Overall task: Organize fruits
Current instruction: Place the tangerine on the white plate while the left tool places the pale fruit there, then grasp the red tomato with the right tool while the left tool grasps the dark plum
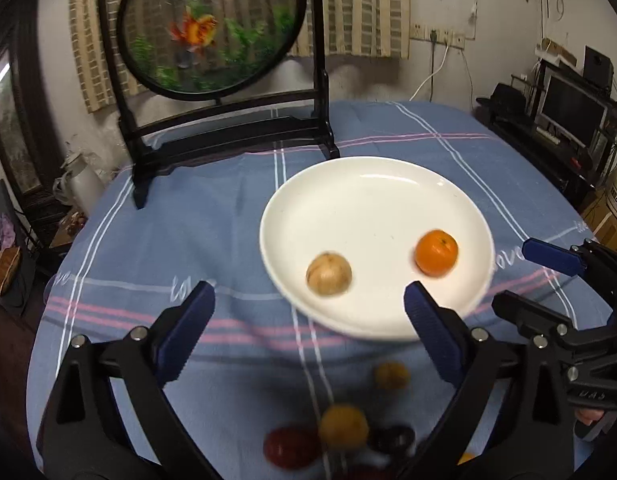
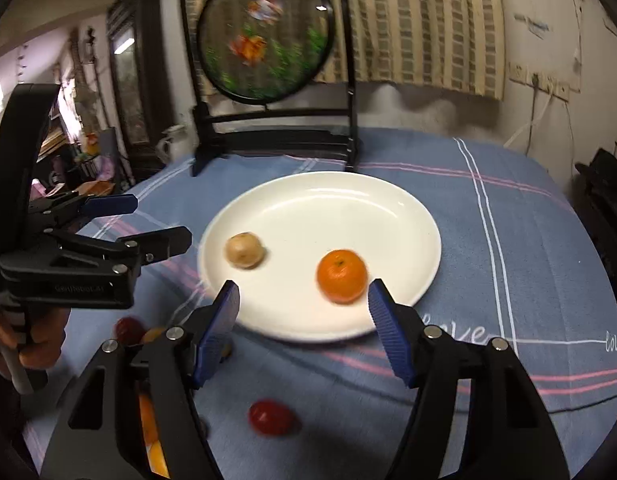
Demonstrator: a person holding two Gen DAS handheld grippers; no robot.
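A white plate (image 1: 372, 184) (image 2: 348, 200) lies on the blue checked tablecloth. On it sit a tan round fruit (image 1: 328, 273) (image 2: 244, 255) and an orange mandarin (image 1: 435, 253) (image 2: 342, 276). My left gripper (image 1: 308, 304) is open and empty, just short of the plate's near rim. My right gripper (image 2: 304, 304) is open and empty, its fingers either side of the mandarin's near side, not touching it. Loose fruits lie near me: a yellow one (image 1: 343, 426), a red one (image 1: 290, 446) (image 2: 270, 417), a dark one (image 1: 392, 438), a small yellow one (image 1: 390, 375).
A black-framed round goldfish screen (image 1: 212, 28) (image 2: 264, 40) stands at the table's far edge. The other gripper shows at the side of each view, right (image 1: 568, 280) and left (image 2: 108, 232). A white jug (image 2: 172, 142) stands beyond the table's left.
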